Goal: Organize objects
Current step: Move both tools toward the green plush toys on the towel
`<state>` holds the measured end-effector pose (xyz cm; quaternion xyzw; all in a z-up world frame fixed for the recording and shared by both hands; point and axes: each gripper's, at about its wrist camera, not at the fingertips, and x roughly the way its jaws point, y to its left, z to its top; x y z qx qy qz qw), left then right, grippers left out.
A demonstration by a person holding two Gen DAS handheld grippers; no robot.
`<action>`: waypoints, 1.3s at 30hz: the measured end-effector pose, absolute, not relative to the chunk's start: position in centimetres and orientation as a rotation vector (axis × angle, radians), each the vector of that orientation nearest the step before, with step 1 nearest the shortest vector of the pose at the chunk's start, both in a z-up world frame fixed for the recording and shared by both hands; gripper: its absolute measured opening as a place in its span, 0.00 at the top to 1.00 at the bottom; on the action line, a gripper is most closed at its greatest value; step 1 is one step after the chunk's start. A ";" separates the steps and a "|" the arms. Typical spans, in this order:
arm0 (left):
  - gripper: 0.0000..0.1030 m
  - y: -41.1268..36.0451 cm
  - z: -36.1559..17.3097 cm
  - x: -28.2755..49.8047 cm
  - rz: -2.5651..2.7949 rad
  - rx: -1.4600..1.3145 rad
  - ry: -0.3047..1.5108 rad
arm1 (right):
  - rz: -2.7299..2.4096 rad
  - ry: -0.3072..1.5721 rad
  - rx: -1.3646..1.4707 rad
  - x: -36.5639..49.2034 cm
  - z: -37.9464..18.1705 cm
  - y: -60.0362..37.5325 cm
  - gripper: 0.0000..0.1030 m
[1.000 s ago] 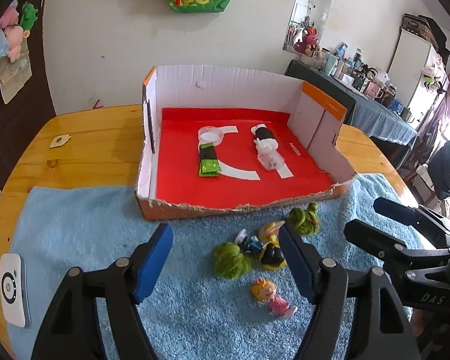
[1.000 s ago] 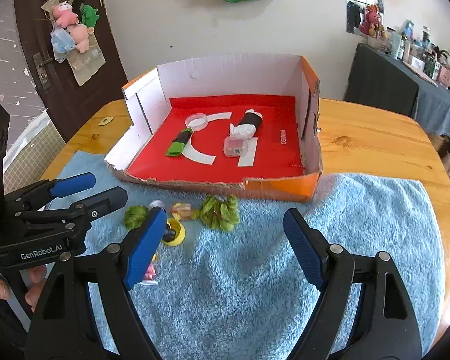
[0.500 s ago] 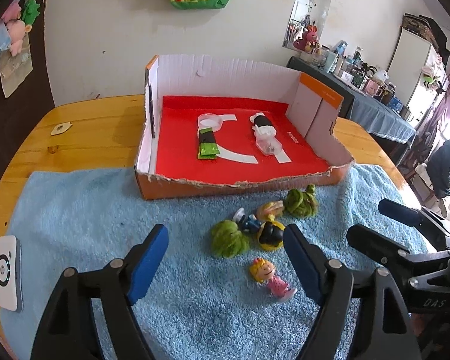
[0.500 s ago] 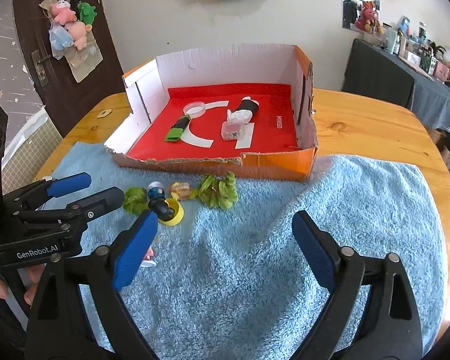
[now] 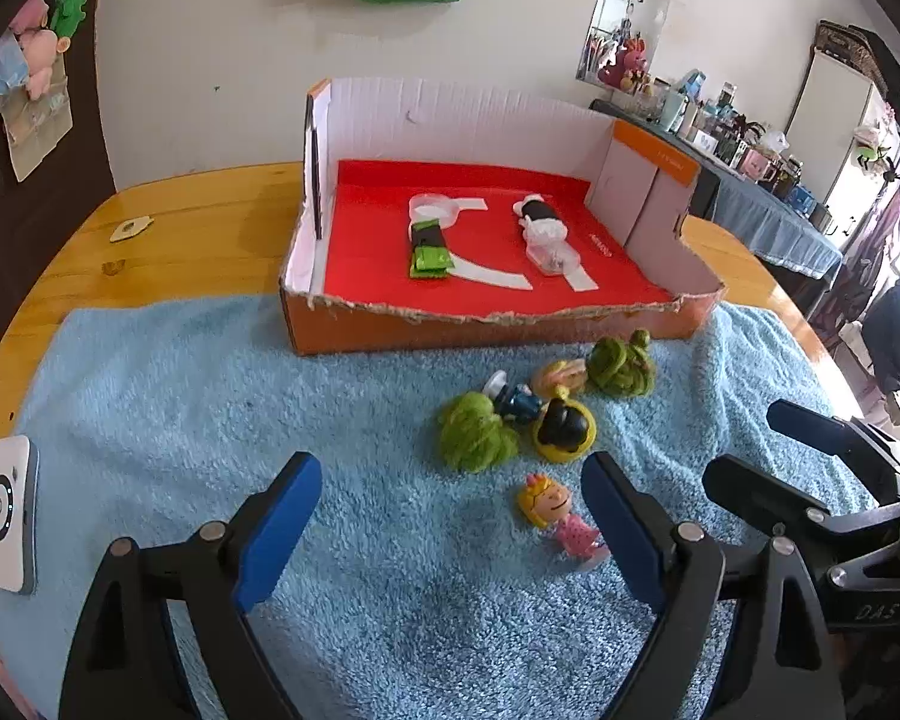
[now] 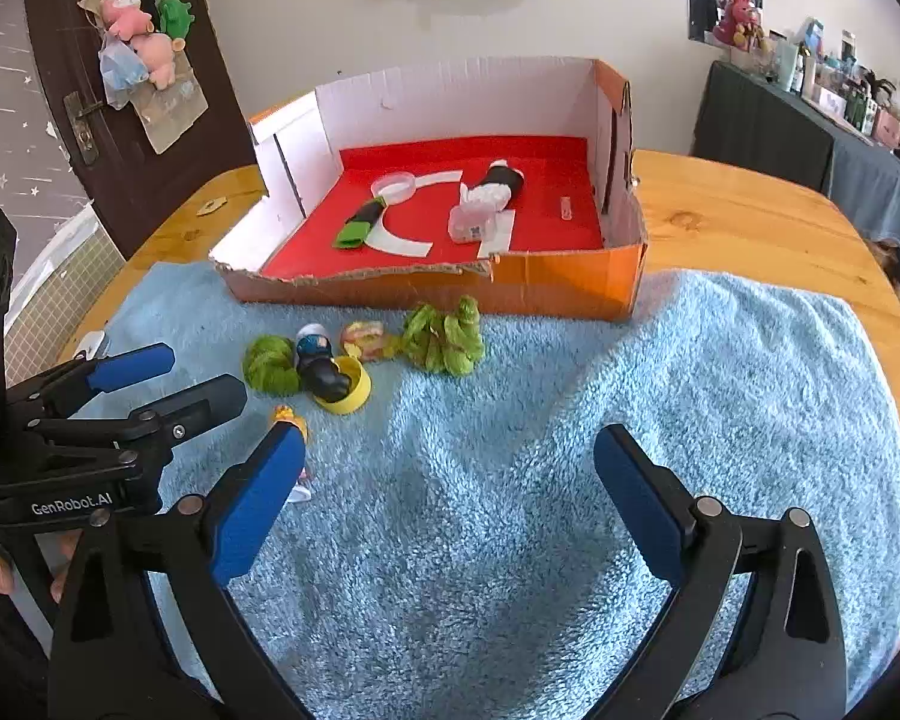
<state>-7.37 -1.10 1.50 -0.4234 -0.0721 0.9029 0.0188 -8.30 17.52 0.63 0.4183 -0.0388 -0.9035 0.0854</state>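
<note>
the left gripper (image 5: 450, 516) has nothing between its blue pads and its jaws are opening wide above the blue towel (image 5: 210, 396); the right gripper (image 6: 450, 492) is the same, jaws opening, only bare towel between them; the things to organize lie in a small cluster on the towel, just in front of the torn front wall of the cardboard box (image 5: 390, 330): a green fuzzy ball (image 5: 474, 432), a small blue figure (image 5: 516, 399), a yellow cup with a black head (image 5: 564, 429), a pale pinkish toy (image 5: 561, 375), a second green bundle (image 5: 621, 363), and, a little apart and nearest to the cameras, a blond doll in pink (image 5: 555, 516); the relation that matters is this: in the left wrist view the doll lies just beside the inner face of the right-hand finger, ahead and to the right of the gap's middle, with its long axis going diagonal, head away and toward the left, feet toward the finger; in the right wrist view the same doll is almost hidden behind the left-hand finger, so it lies outside that gripper's gap; i judge that the left hand is the better placed one for the doll, and it would need a small shift to the right before closing; inside the box, on the red floor, a green and black packet (image 5: 429, 246) and a white and black bundle (image 5: 543, 228) lie already.
</note>
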 end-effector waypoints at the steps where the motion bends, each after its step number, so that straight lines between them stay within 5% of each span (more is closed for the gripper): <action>1: 0.09 -1.1 1.4 -7.4 2.802 -1.318 -0.226 | -2.692 -0.115 1.252 -8.3 0.5 17.5 0.04; 39: 0.11 -2.4 -0.9 -9.7 2.776 -1.395 -0.264 | -2.695 -0.062 1.336 -12.8 -1.2 17.8 0.04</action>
